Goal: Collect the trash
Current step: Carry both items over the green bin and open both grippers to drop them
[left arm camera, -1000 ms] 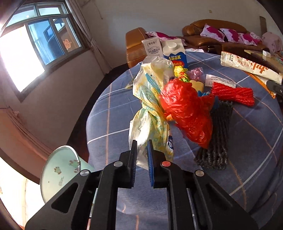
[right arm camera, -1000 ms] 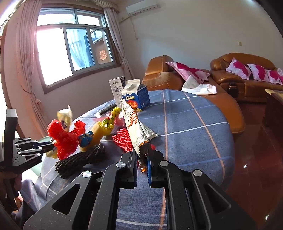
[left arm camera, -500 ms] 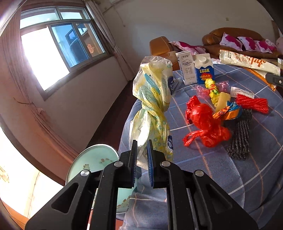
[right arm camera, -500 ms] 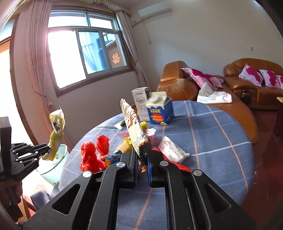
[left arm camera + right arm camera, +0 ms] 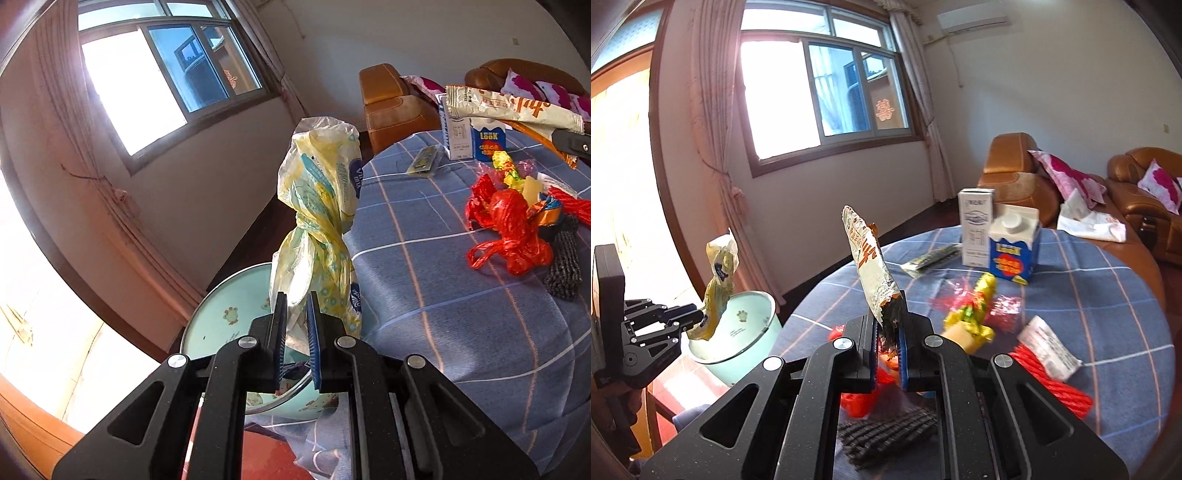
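Observation:
My left gripper (image 5: 296, 325) is shut on a knotted yellow plastic bag (image 5: 319, 218) and holds it over the mint green bin (image 5: 225, 325) beside the table. In the right wrist view the left gripper (image 5: 696, 317) holds the bag (image 5: 718, 280) just above the bin (image 5: 746, 328). My right gripper (image 5: 888, 328) is shut on a long white snack wrapper (image 5: 868, 266), held upright above the table; the wrapper also shows in the left wrist view (image 5: 509, 109).
The round table with a blue checked cloth (image 5: 443, 280) carries a red plastic bag (image 5: 513, 229), a dark knitted piece (image 5: 563, 266), red rope (image 5: 1052, 380), candy wrappers (image 5: 975, 310), two milk cartons (image 5: 1012, 247) and a small packet (image 5: 929, 258). Brown sofas (image 5: 1008, 166) stand behind.
My left gripper has carried the yellow bag left off the table edge to over the bin. My right gripper has moved left with the wrapper, toward the bin side.

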### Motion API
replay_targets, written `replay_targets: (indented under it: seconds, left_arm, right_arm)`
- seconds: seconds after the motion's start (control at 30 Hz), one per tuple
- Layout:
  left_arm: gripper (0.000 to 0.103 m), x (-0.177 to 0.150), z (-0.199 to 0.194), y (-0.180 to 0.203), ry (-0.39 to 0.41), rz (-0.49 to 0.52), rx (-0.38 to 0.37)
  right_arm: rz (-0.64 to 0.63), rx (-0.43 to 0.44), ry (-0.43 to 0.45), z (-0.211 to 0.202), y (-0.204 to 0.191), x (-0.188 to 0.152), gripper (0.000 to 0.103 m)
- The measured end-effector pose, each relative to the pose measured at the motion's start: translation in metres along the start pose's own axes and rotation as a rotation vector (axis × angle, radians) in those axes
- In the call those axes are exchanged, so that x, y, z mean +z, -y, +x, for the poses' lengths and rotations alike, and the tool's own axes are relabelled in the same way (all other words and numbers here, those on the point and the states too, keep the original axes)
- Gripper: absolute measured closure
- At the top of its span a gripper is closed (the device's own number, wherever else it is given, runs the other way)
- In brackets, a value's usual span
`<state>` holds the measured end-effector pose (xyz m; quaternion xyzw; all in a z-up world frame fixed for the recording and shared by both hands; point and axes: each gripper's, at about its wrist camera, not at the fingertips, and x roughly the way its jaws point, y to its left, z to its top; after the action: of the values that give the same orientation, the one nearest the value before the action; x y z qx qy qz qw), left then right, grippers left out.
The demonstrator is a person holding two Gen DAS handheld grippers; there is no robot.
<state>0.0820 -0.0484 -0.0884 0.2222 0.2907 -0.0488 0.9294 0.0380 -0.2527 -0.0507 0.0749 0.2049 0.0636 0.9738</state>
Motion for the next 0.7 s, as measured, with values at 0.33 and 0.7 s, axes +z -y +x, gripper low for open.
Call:
replay_targets:
  seconds: [0.33, 0.7]
  left_arm:
    - [0.092, -0.013, 0.011, -0.034, -0.038, -0.047, 0.061]
    - [0.092, -0.030, 0.025, -0.066, -0.082, -0.074, 0.115]
  right_arm:
    - [-0.053, 0.068, -0.039, 0.034, -0.038, 0.009, 0.094]
    - [-0.136, 0.111, -0.076, 0.060, -0.080, 0.010, 0.094]
